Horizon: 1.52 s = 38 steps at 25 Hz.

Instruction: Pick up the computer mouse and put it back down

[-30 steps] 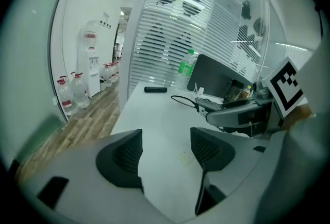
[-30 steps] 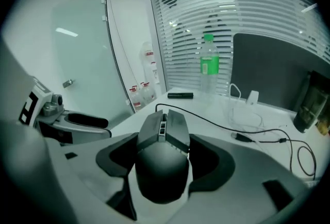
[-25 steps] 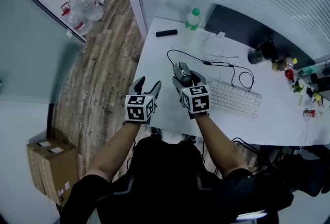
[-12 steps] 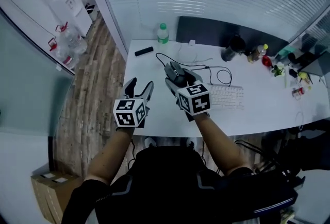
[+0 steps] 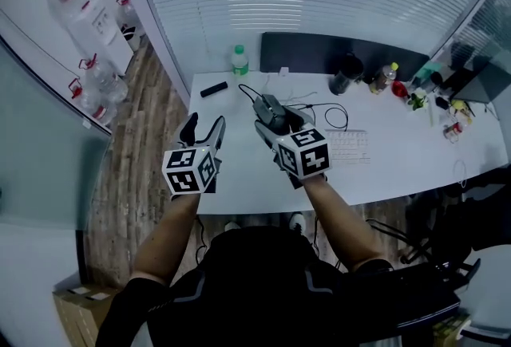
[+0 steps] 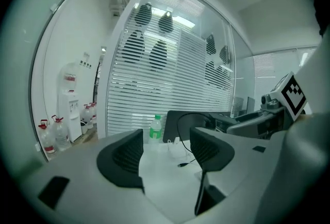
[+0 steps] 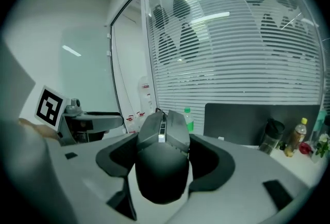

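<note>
The black computer mouse (image 7: 162, 158) sits between the jaws of my right gripper (image 7: 164, 166), which is shut on its sides and holds it in the air above the white desk (image 5: 239, 178). In the head view the mouse (image 5: 270, 109) pokes out ahead of the right gripper (image 5: 275, 120), and its black cable (image 5: 323, 106) trails back across the desk. My left gripper (image 5: 201, 130) hangs open and empty to the left, over the desk's left edge. In the left gripper view the jaws (image 6: 167, 153) frame only the desk beyond.
A white keyboard (image 5: 345, 145) lies right of the mouse. A green-capped bottle (image 5: 238, 60), a black remote (image 5: 213, 88), a dark monitor back (image 5: 319, 54), a black cup (image 5: 345, 72) and several small bottles (image 5: 383, 78) line the far side. Wood floor (image 5: 140, 146) lies left of the desk.
Both grippers have risen well above the desk, the right one carrying the mouse up with it. The head view has tilted up, so the desk looks smaller and farther.
</note>
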Each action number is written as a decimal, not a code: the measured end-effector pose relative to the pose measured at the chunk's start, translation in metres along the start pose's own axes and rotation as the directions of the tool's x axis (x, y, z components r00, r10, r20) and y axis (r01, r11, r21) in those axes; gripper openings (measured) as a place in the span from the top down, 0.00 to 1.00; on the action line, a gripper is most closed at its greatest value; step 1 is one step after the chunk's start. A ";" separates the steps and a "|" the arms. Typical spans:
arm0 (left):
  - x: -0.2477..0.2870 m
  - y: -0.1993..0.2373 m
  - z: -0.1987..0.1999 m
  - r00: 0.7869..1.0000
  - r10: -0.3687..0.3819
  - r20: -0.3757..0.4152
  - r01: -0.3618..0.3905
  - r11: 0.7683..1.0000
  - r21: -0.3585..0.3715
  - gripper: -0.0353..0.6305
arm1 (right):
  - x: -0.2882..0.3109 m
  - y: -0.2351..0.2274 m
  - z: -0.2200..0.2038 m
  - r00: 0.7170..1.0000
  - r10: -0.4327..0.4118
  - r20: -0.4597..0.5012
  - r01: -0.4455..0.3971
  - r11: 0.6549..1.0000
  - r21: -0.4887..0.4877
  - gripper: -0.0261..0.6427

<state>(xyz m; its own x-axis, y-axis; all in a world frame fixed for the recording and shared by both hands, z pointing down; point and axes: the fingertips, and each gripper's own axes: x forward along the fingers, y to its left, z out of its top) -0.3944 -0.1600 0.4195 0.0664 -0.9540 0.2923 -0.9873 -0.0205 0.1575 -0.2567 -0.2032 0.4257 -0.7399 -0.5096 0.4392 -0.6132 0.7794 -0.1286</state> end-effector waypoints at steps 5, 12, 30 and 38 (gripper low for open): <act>0.004 -0.004 0.021 0.999 -0.033 0.038 0.032 0.999 0.015 0.50 | -0.016 -0.010 0.013 0.998 -0.053 0.033 0.053 0.999 0.014 0.52; 0.025 -0.054 0.027 0.989 -0.144 0.039 0.143 0.989 0.030 0.51 | -0.056 -0.047 0.013 0.986 -0.151 0.065 0.148 0.987 0.055 0.52; 0.087 -0.244 0.029 0.952 -0.308 0.001 0.305 0.945 0.114 0.53 | -0.201 -0.199 -0.011 0.934 -0.326 0.148 0.307 0.942 0.135 0.52; 0.103 -0.324 0.033 0.945 -0.327 0.003 0.323 0.938 0.127 0.53 | -0.258 -0.264 -0.024 0.926 -0.340 0.166 0.317 0.937 0.150 0.52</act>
<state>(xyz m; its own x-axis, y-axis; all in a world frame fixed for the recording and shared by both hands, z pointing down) -0.0723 -0.2612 0.3675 0.3847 -0.8960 0.2218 -0.9226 -0.3658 0.1222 0.1028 -0.2682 0.3679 -0.5226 -0.7970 0.3028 -0.8501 0.5140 -0.1145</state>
